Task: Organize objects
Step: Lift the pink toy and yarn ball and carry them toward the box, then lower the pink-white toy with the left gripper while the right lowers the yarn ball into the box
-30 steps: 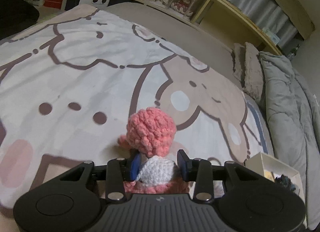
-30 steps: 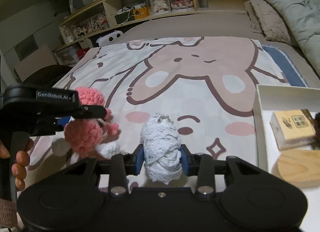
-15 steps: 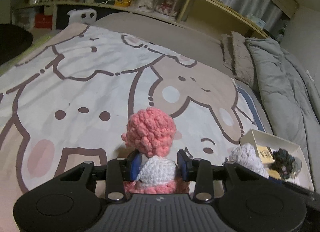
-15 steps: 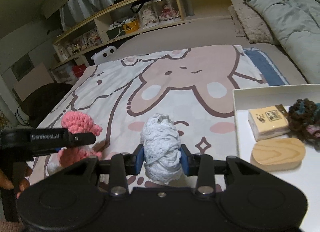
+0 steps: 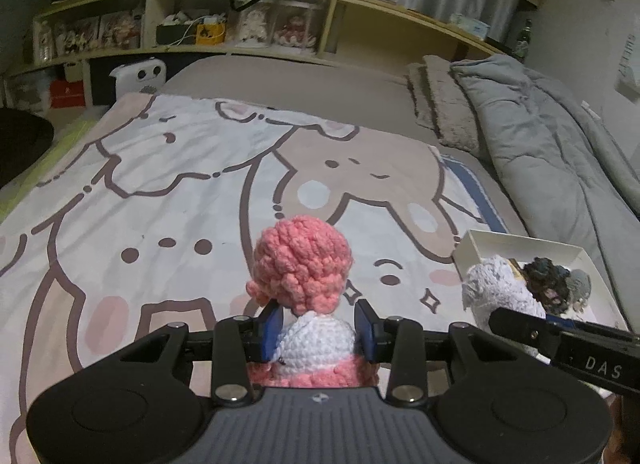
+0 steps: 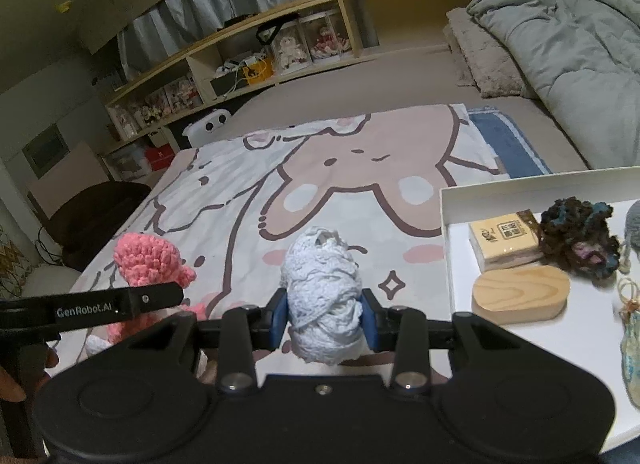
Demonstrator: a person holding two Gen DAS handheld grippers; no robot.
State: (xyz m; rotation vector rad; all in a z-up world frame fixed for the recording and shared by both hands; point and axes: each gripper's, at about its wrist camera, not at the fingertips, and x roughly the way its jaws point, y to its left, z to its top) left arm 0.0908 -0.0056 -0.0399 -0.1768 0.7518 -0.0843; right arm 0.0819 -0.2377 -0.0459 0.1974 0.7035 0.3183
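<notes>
My left gripper (image 5: 318,330) is shut on a pink and white crocheted doll (image 5: 302,268), held above the bed. The doll also shows at the left of the right wrist view (image 6: 148,260). My right gripper (image 6: 323,322) is shut on a white ball of yarn (image 6: 322,292), held above the blanket just left of a white tray (image 6: 446,216). The yarn ball also shows in the left wrist view (image 5: 494,284), in front of the tray (image 5: 476,242).
The tray holds a small tan box (image 6: 504,240), a wooden oval block (image 6: 520,294), a dark yarn bundle (image 6: 578,238) and other yarn bits. A cartoon blanket (image 5: 180,192) covers the bed. A grey duvet (image 5: 560,152) lies right. Shelves (image 5: 240,32) line the back.
Both grippers have moved right toward the tray with their loads. More of the tray now shows in the right wrist view, and the yarn ball has come into the left wrist view.
</notes>
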